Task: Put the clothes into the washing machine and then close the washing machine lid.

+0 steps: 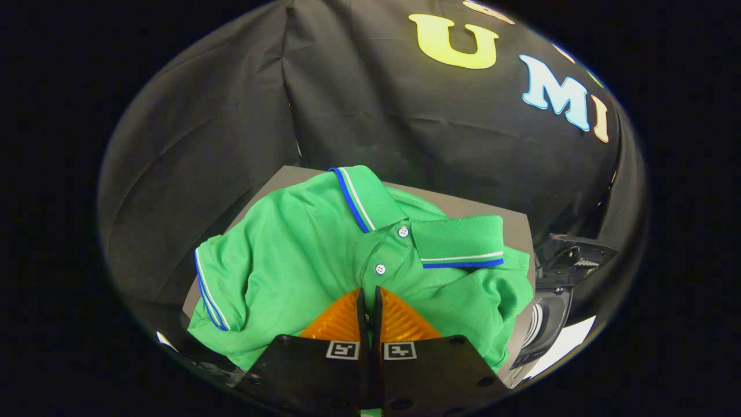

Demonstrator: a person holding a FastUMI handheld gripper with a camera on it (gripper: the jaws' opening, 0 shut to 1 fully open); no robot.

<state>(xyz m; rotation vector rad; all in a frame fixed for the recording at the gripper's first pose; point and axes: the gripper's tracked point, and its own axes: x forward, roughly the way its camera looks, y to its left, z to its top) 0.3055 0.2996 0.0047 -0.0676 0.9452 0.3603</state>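
Gripper view: claw (pixel 369 298) pinched nearly closed on the green polo shirt (pixel 312 260) lying across the table (pixel 509 223). Pickup seems in hand; next comes lifting it toward the washing machine (pixel 550 324) at the right edge.

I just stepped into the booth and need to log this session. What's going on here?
A person is working a handheld gripper on a laundry job. A green polo shirt with blue and white trim lies crumpled on a grey surface, and the orange fingers are drawn together right at the shirt's front, just below its buttons. Whether fabric is pinched between them can't be told. The washing machine sits beside the shirt with its lid raised, so nothing has gone in yet.
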